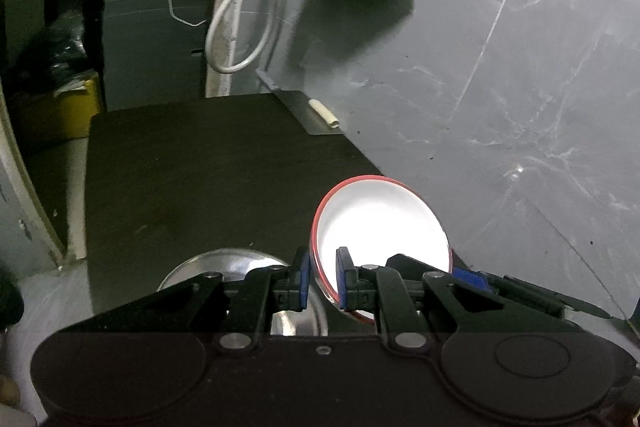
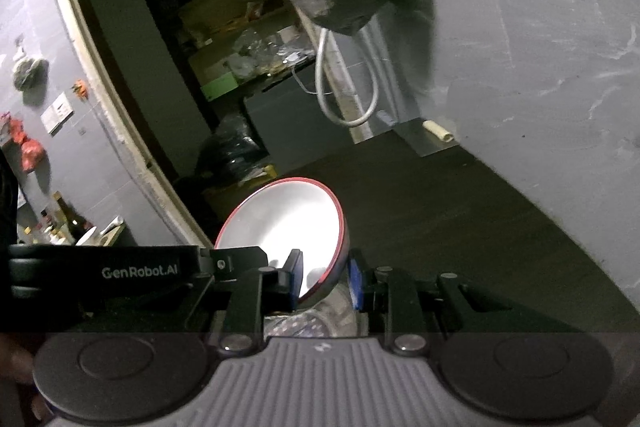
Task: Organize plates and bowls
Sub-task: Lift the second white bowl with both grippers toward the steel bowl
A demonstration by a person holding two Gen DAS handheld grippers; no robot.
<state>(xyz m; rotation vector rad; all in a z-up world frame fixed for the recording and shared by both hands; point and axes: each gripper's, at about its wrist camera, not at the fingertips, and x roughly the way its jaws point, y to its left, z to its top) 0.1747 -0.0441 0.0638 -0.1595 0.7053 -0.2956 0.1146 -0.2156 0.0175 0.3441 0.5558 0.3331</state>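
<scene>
both dishes are in hand and off the desk [image 1: 200,187], so the task looks mid-way: carried, not yet placed. the left claw [image 1: 323,277] is clamped on the rim of a red-edged white plate [image 1: 380,223], held tilted above the dark desk near the wall. the right claw [image 2: 326,281] pinches the rim of a red-edged bowl [image 2: 288,227], tipped on its side. a steel bowl [image 1: 224,267] sits low under the left claw; whether it is sorted i cannot tell. setting both dishes down remains.
</scene>
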